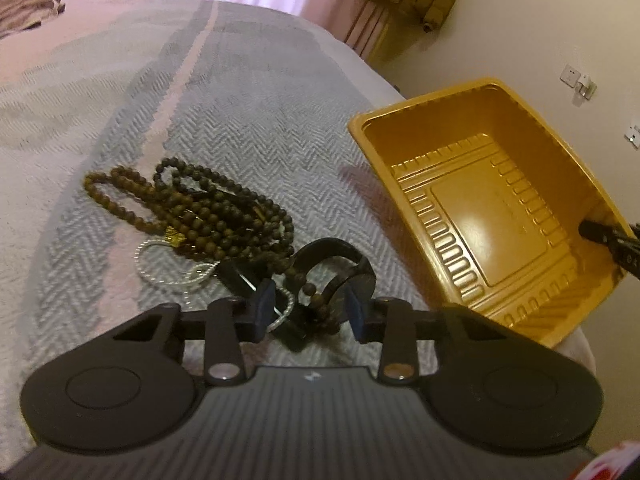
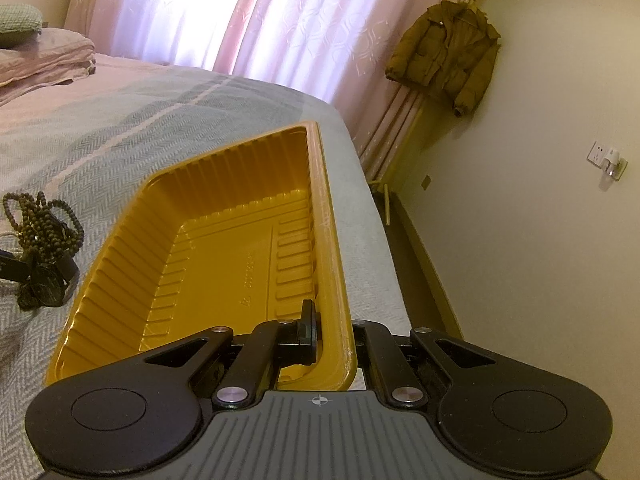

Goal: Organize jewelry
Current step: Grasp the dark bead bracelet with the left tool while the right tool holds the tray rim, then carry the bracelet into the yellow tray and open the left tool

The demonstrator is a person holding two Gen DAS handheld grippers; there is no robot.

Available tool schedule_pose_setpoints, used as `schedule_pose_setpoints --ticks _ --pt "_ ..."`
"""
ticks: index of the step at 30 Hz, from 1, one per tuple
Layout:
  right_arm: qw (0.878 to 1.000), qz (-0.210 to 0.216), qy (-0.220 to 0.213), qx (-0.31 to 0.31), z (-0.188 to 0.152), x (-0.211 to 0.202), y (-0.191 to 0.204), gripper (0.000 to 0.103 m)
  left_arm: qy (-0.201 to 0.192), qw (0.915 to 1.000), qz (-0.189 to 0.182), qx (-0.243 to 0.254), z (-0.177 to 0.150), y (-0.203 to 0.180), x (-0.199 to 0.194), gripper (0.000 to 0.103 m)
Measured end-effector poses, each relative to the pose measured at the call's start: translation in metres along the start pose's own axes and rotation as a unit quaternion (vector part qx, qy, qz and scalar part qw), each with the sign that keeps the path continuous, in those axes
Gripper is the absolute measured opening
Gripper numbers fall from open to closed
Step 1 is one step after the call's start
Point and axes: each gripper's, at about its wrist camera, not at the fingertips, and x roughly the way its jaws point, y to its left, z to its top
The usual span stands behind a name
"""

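Two grippers are yours to account for, listed nearest first. Left gripper (image 1: 310,312): your jaws stand part-closed around the near end of the jewelry heap, with a dark bangle (image 1: 340,260), a run of brown beads and a loop of pale cord between the blue pads; whether the pads actually press on any of it cannot be told from the left wrist view. Right gripper (image 2: 334,330): your jaws are clamped on the near right rim of the gold plastic tray (image 2: 224,264), one finger inside the wall and one outside, and the tray looks tipped toward the heap.

Next out, on the bed (image 1: 260,120): the tangle of bead strands (image 1: 208,208), dark brown and lighter brown together, with a small gold charm (image 1: 174,238) and a white beaded cord (image 1: 168,268) at its near side. It lies just beside the tray, on its left.

Tray contents: none visible. By that count nothing has been sorted yet; every piece remains to be lifted across, and you appear to be at the first pick.

Farthest: pink curtains (image 2: 240,20), folded bedding (image 2: 40,60) and a brown jacket (image 2: 448,60) on the wall.
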Motion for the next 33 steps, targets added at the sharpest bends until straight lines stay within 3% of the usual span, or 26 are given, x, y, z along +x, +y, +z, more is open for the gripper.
schedule_pose_setpoints --ticks 2,4,6,11,23,27,33 --pt "1.0 0.0 0.0 -0.001 0.001 0.0 0.001 0.004 0.01 0.9999 0.004 0.0 0.002 -0.001 0.007 0.028" --pt "1.0 0.0 -0.001 -0.003 0.001 0.0 0.001 0.004 0.017 0.9998 -0.001 0.003 0.003 -0.002 0.009 0.012" --pt "1.0 0.0 -0.002 -0.003 0.001 -0.001 0.0 0.004 0.02 0.9997 0.001 0.011 0.004 -0.003 0.007 0.006" --pt "1.0 0.0 -0.003 -0.004 0.0 -0.001 0.0 0.004 0.017 0.9992 -0.001 0.035 0.013 -0.002 -0.008 0.006" --pt "1.0 0.001 -0.004 -0.001 0.001 -0.002 0.0 0.004 -0.005 0.9973 -0.023 0.069 0.068 0.006 -0.042 0.006" --pt "1.0 0.001 -0.004 -0.001 0.001 -0.002 0.0 0.004 0.001 0.9955 -0.035 0.088 0.074 -0.008 -0.044 0.006" --pt "1.0 0.001 -0.003 0.0 0.002 -0.002 0.0 0.004 0.009 0.9917 -0.081 0.099 0.07 -0.046 -0.033 0.006"
